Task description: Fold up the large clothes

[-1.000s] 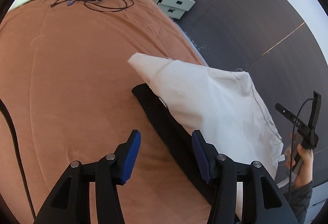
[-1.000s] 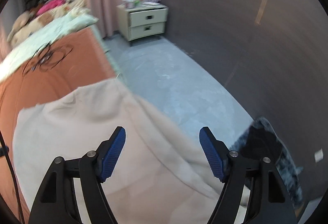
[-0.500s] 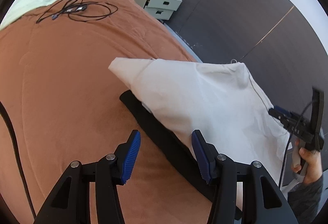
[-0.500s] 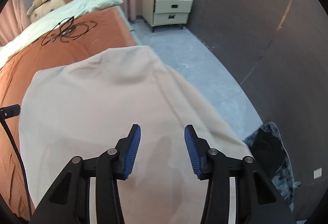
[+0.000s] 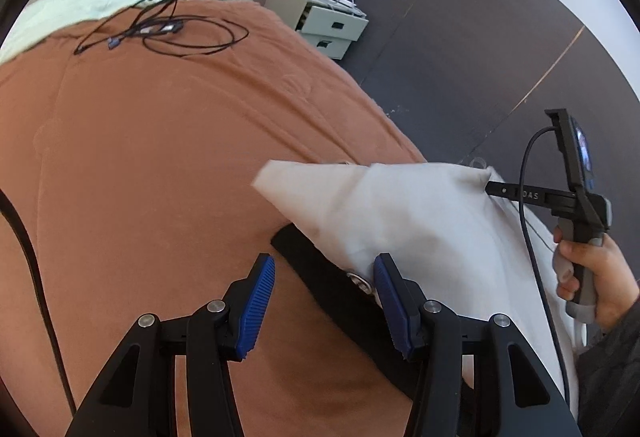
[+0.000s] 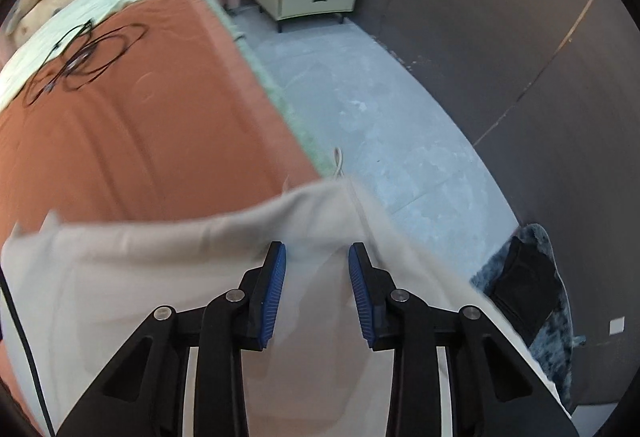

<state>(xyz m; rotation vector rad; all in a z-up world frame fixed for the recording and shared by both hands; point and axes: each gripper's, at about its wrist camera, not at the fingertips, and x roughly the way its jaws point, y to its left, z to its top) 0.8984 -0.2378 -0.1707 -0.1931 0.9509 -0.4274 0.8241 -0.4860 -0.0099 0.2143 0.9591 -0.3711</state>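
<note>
On a bed covered with a brown blanket, a person is working two handheld grippers over a large cream garment that is lying at the bed's right edge, at about 3 o'clock in the left wrist view, partly covering a black garment with a metal button. Compared with a second ago, the cream cloth has been carried across: its far edge, which was draped over the side toward the grey floor, is now stretching as a blurred band from 9 o'clock to the centre of the right wrist view. That suggests the first fold is in progress, with the cloth not yet laid flat.

The right gripper has narrowed sharply from its wide spread a second ago and its jaws are closing, with cream cloth lying beneath and between the blue pads; whether the pads are already pressing on the cloth cannot be told from these views. In the left wrist view its tip is meeting the cloth's raised corner at 3 o'clock, the person's hand on its handle.

The left gripper is holding the same half-open spread as before, gripping nothing, its right pad just beside the cream hem and the button. Black cables are lying well apart at 11 o'clock.
</note>
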